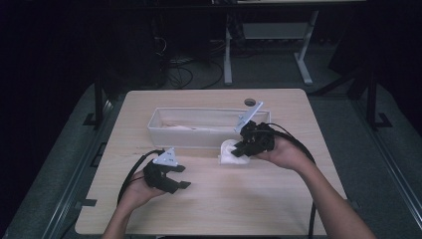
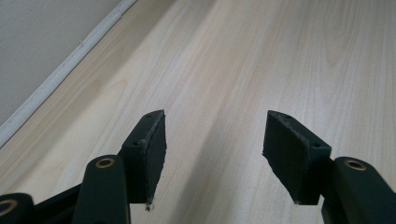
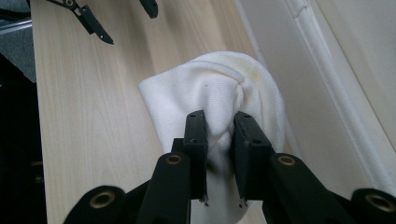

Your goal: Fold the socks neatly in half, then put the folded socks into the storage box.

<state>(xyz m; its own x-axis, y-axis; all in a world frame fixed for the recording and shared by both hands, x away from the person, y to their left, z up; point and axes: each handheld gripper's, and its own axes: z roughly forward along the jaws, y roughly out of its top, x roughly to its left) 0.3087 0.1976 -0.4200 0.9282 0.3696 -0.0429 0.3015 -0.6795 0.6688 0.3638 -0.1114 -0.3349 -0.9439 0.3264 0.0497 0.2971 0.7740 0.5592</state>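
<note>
A folded white cloth hangs pinched between the jaws of my right gripper, which is shut on it just above the table; from above, the cloth sits in front of the white bin with my right gripper on it. My left gripper rests low over the table at the front left. Its pads stand wide apart with bare wood between them, so my left gripper is open and holds nothing.
A long white bin stands across the middle of the wooden table, with pale cloth lying inside. Its wall runs close beside the held cloth. A round cable hole sits near the far edge.
</note>
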